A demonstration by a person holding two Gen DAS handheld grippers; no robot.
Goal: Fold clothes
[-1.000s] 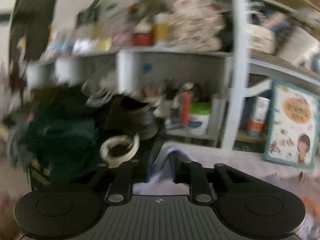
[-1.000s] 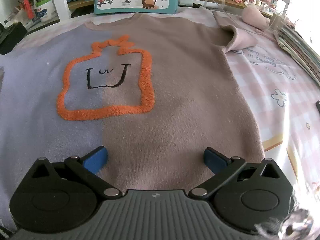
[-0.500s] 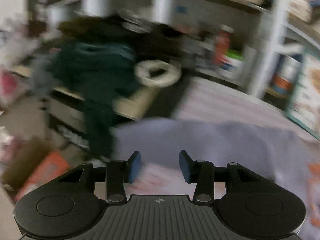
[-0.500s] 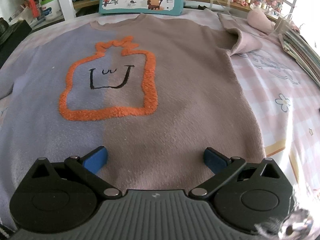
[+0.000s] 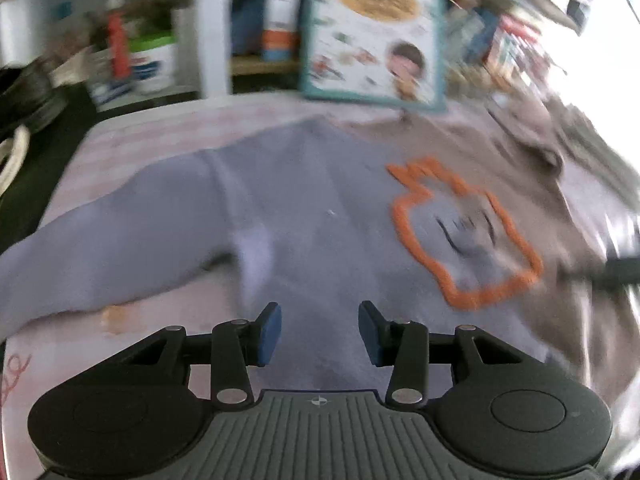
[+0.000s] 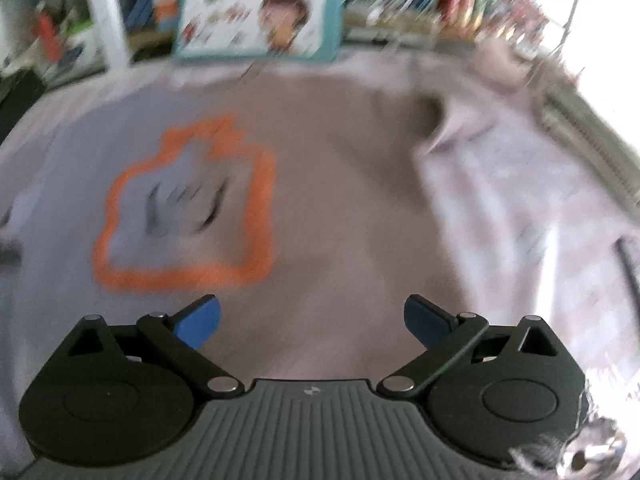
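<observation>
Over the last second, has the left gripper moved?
Yes. The left gripper has swung right, off the cluttered shelves and down over the sweater; the picture book now sits at top centre instead of the right edge.

The lilac-and-brown knitted sweater looks soft and matt, its orange outlined patch fuzzy and raised. The black plastic right gripper has matt ribbed casing and shiny metal rivets.

I see a sweater split lilac on one half, brown on the other, with an orange fuzzy outline around black marks. My tools carry blue pads on black arms. The cloth beneath is pale pink check. A teal-edged book stands behind.
</observation>
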